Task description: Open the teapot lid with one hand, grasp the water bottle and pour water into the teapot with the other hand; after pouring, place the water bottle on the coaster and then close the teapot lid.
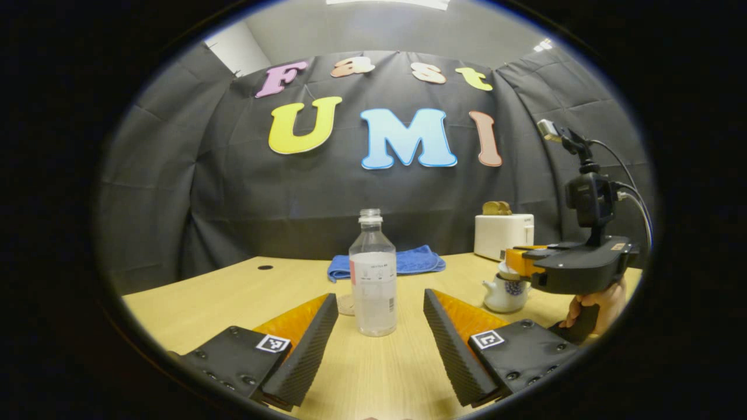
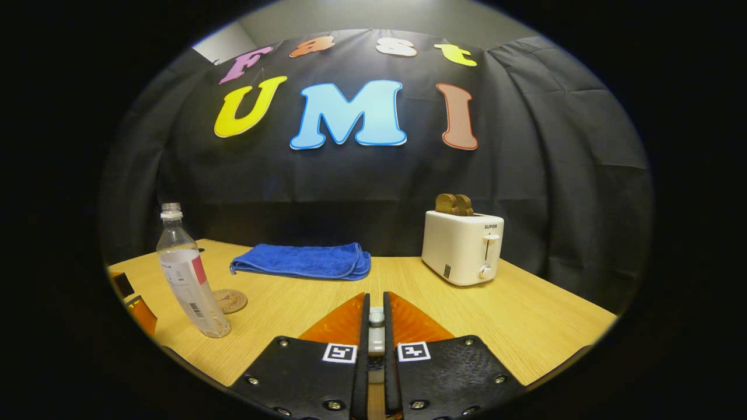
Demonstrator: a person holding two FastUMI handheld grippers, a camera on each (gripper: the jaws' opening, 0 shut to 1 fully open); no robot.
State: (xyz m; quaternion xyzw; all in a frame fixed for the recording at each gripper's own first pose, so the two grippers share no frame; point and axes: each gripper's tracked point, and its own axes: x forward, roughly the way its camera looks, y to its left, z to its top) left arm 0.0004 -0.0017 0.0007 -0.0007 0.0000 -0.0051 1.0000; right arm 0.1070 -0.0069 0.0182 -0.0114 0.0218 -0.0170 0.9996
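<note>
An uncapped clear water bottle (image 1: 373, 274), partly filled, stands upright on the wooden table between the fingers of my open left gripper (image 1: 380, 297), which do not touch it. A round coaster (image 1: 345, 304) lies just behind the bottle. At the right a small white teapot (image 1: 505, 294) sits under my right gripper (image 1: 515, 266), held by a hand. In the right gripper view the right gripper (image 2: 376, 297) is shut on the small white lid knob (image 2: 376, 319). I cannot tell whether the lid is lifted. The bottle (image 2: 189, 280) and coaster (image 2: 230, 301) stand at the left there.
A folded blue towel (image 2: 303, 261) lies at the back of the table (image 2: 525, 315). A white toaster (image 2: 463, 246) with bread slices in it stands at the back right. A small dark hole (image 1: 265, 267) marks the tabletop at the far left.
</note>
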